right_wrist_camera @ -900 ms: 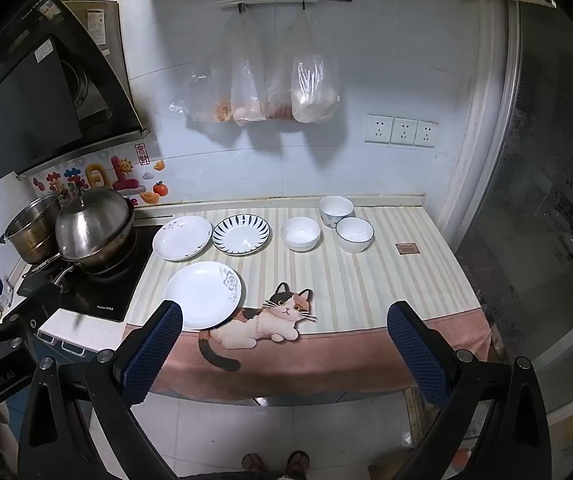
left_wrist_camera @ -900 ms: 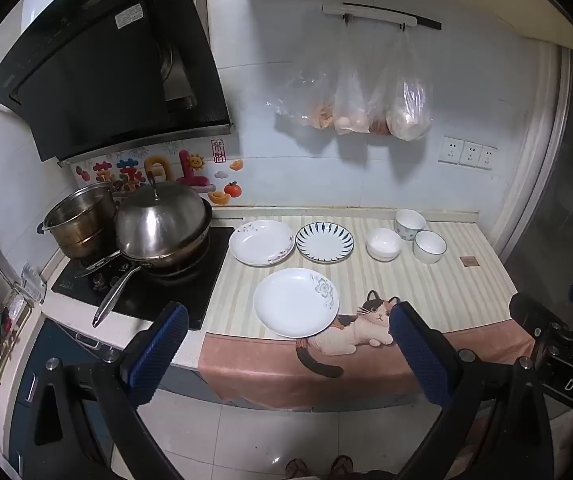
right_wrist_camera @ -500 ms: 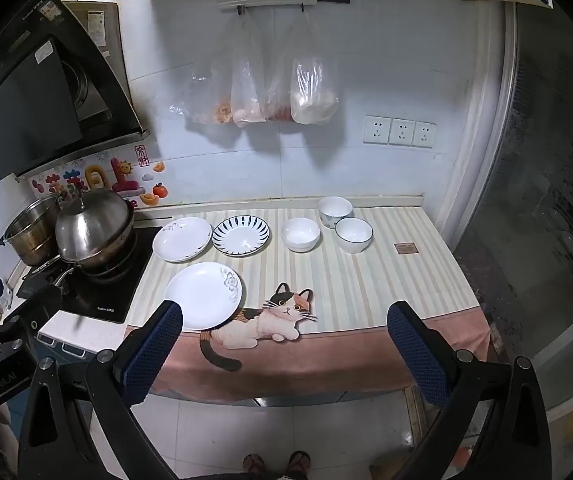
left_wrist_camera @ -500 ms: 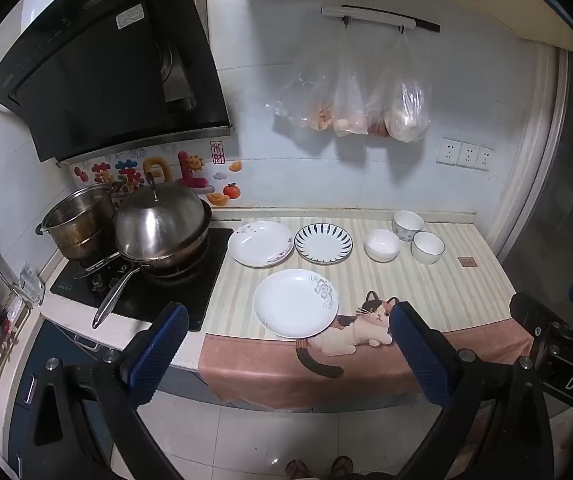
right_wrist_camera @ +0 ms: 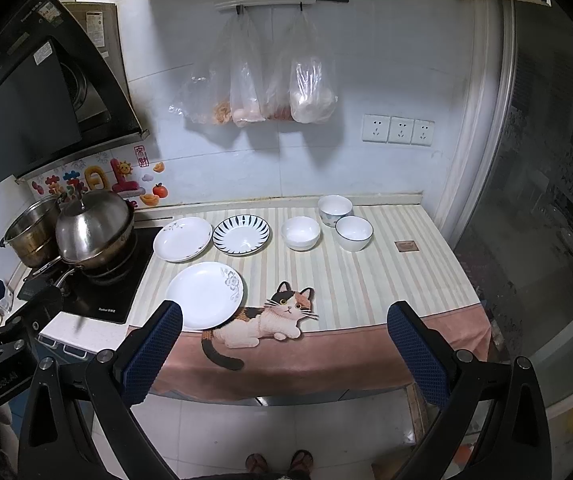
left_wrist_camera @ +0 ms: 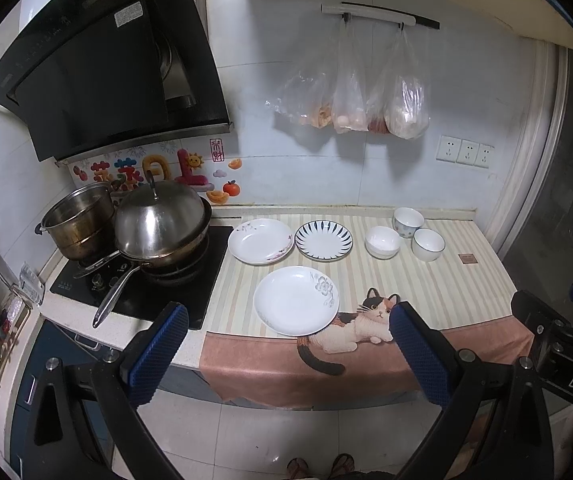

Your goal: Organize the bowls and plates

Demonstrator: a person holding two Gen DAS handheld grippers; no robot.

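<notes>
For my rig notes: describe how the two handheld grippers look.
Both match: the left gripper and right gripper have black angular frames with silver screws and two fingers faced with blue ribbed pads. White lettering marks the bodies. No cables or sleeves show.

Three plates and three bowls on the counter, all upright and empty

Flower plate nearest the edge; branch plate and striped plate side by side behind; white bowl, rimmed bowl and patterned bowl clustered at right.
</notes>
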